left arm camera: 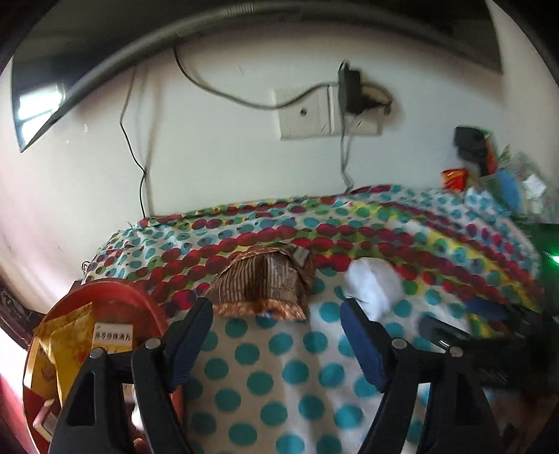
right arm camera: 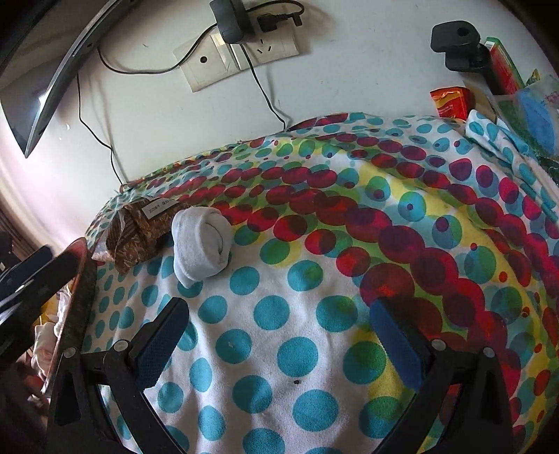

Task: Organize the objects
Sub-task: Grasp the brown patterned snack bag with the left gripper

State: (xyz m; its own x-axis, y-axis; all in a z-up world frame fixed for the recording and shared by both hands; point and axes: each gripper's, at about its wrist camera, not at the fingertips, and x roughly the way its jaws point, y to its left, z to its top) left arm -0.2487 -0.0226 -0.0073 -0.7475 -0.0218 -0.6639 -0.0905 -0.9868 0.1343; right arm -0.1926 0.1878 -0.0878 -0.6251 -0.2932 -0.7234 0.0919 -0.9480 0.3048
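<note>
Both grippers hang over a table covered with a spotted cloth (right arm camera: 297, 349), white with teal dots near the camera and bands of red, green and yellow dots toward the wall. The left gripper (left arm camera: 276, 314) has its jaws wide apart with nothing between them; its blue-padded fingertips (left arm camera: 353, 314) frame a crumpled brown snack wrapper (left arm camera: 262, 283) that lies on the cloth just beyond them. A rolled white sock (right arm camera: 202, 241) lies on the cloth right beside the wrapper, touching or nearly touching its edge. The right gripper (right arm camera: 276, 317) also has its jaws spread and empty, hovering above bare cloth with the sock ahead and to its left. At the left edge of the table sits a red tray (left arm camera: 104, 293) holding yellow packets (left arm camera: 66, 345) and a small white-labelled box. On the white wall behind are a socket plate (right arm camera: 241, 59) with a black plug (right arm camera: 230, 17) and trailing cables. More packets and boxes (right arm camera: 450, 101) crowd the far right corner.
</note>
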